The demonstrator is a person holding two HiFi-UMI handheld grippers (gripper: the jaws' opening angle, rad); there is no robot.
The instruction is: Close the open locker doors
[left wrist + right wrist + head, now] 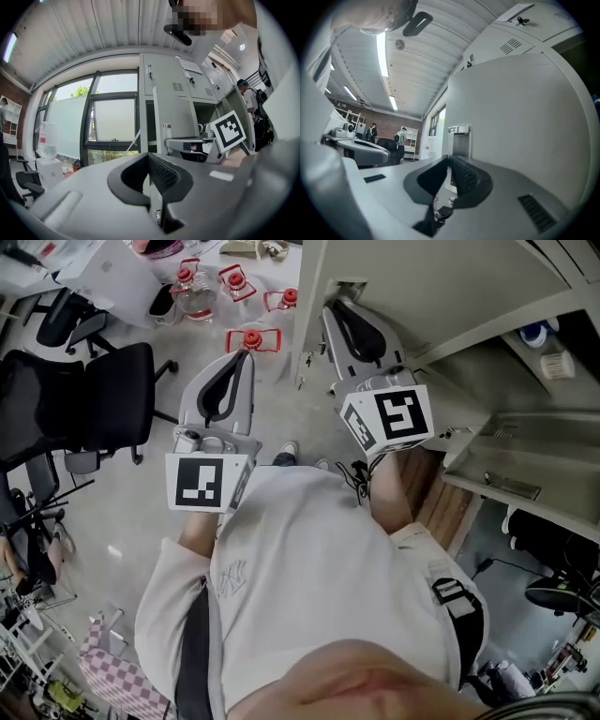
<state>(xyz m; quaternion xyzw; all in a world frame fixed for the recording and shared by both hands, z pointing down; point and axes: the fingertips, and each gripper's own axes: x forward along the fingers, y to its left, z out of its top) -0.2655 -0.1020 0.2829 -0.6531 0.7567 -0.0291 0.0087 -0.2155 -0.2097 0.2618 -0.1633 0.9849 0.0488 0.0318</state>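
Right gripper [340,311] and left gripper [244,358], both closed and empty, hover beside the open locker door [525,117], seemingly ready to push it shut.

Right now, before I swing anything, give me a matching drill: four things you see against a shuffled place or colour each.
1 left gripper
2 right gripper
3 office chair
4 bottle caps

A red
B black
C at the open locker door edge
D over the floor, left of that door

Pairs: 1-D, 2-C, 3-B, 4-A
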